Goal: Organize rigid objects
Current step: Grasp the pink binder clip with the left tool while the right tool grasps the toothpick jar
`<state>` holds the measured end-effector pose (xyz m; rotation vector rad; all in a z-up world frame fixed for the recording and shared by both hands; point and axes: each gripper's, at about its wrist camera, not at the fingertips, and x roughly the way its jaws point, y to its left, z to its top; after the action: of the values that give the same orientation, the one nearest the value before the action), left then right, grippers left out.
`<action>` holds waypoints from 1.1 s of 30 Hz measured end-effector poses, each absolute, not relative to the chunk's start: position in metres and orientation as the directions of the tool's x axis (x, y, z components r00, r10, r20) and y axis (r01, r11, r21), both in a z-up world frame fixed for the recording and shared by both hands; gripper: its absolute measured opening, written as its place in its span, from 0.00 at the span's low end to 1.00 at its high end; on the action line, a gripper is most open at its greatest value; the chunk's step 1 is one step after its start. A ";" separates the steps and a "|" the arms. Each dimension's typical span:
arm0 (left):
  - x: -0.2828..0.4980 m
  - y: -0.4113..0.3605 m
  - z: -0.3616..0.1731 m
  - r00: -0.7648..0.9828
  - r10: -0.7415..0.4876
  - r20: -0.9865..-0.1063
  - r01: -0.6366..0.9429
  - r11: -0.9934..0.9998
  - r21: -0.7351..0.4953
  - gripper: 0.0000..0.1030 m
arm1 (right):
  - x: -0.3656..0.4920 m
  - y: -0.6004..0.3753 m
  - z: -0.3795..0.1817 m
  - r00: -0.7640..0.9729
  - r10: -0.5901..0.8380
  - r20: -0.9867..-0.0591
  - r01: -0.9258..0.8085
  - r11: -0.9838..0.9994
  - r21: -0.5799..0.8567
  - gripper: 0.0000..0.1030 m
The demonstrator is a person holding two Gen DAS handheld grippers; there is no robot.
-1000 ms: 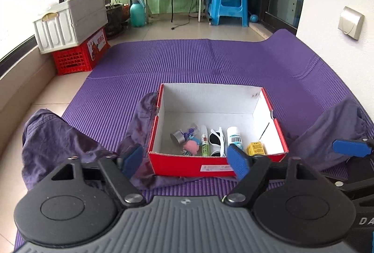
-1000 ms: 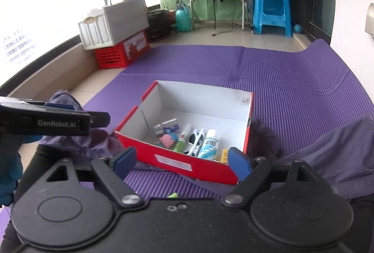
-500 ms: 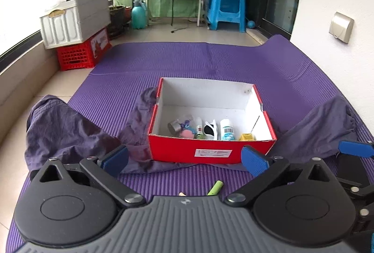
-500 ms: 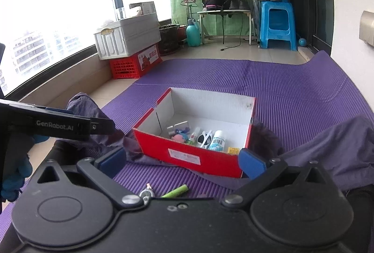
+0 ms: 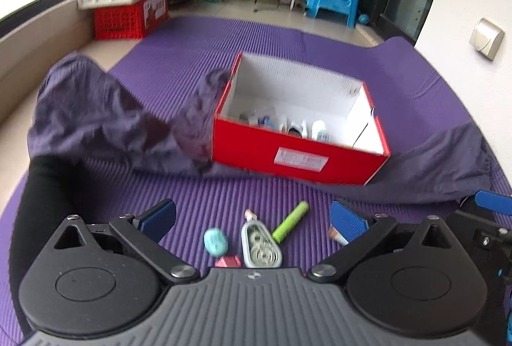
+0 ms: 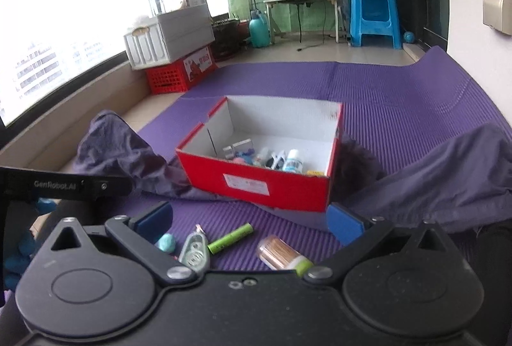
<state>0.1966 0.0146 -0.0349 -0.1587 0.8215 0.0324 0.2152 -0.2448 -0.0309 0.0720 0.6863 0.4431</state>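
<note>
Both grippers tilt down toward the purple mat [image 5: 288, 39], side by side. The left gripper [image 5: 252, 216] stands spread wide, having just opened, with nothing pinched; on the mat between its blue pads [image 5: 160, 215] lie a teal egg-shaped piece [image 5: 216, 242], a grey tape dispenser [image 5: 260, 245] and a green battery [image 5: 290, 221], all apart from the pads. A small pink thing at the gripper's edge is half hidden. The right gripper [image 6: 249, 218] is spread just as wide and also empty; a clear toothpick jar [image 6: 281, 253] lies on its side below it. Beyond sits the red box [image 6: 256, 183], open, with small bottles and sunglasses too blurred to sort out, purple cloth [image 5: 105, 119] bunched either side.
</note>
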 end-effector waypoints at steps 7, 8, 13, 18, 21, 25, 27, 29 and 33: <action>0.199 0.002 -0.083 0.613 0.020 -0.790 -0.133 0.988 -0.079 1.00 | 0.221 -0.245 -0.056 0.648 0.405 -0.645 -0.364 0.909 0.204 0.99; 0.200 0.000 -0.091 0.604 0.028 -0.797 -0.137 0.988 -0.070 1.00 | 0.223 -0.246 -0.061 0.637 0.405 -0.656 -0.360 0.909 0.212 0.99; 0.203 0.001 -0.121 0.549 0.047 -0.834 -0.150 0.988 -0.043 1.00 | 0.229 -0.247 -0.083 0.594 0.390 -0.703 -0.353 0.912 0.207 0.97; 0.208 0.006 -0.149 0.496 0.060 -0.866 -0.161 0.987 -0.023 1.00 | 0.238 -0.245 -0.104 0.566 0.364 -0.740 -0.342 0.920 0.191 0.95; 0.211 0.008 -0.161 0.474 0.061 -0.878 -0.158 0.987 -0.017 1.00 | 0.246 -0.240 -0.116 0.550 0.344 -0.761 -0.350 0.922 0.164 0.93; 0.215 0.013 -0.176 0.441 0.061 -0.895 -0.174 0.985 -0.018 1.00 | 0.259 -0.230 -0.128 0.530 0.337 -0.778 -0.392 0.911 0.128 0.93; 0.217 0.016 -0.182 0.422 0.074 -0.904 -0.179 0.984 -0.003 1.00 | 0.267 -0.225 -0.134 0.519 0.335 -0.787 -0.419 0.902 0.108 0.93; 0.220 0.018 -0.188 0.405 0.080 -0.911 -0.183 0.983 0.005 1.00 | 0.275 -0.218 -0.140 0.510 0.320 -0.799 -0.442 0.894 0.076 0.91; 0.224 0.022 -0.195 0.392 0.098 -0.915 -0.196 0.980 0.021 1.00 | 0.285 -0.211 -0.150 0.492 0.300 -0.817 -0.467 0.883 0.043 0.87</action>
<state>0.2238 0.0224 -0.1946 -0.0956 1.1533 0.1867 0.2854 -0.2112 -0.1498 -0.1943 0.9485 0.4685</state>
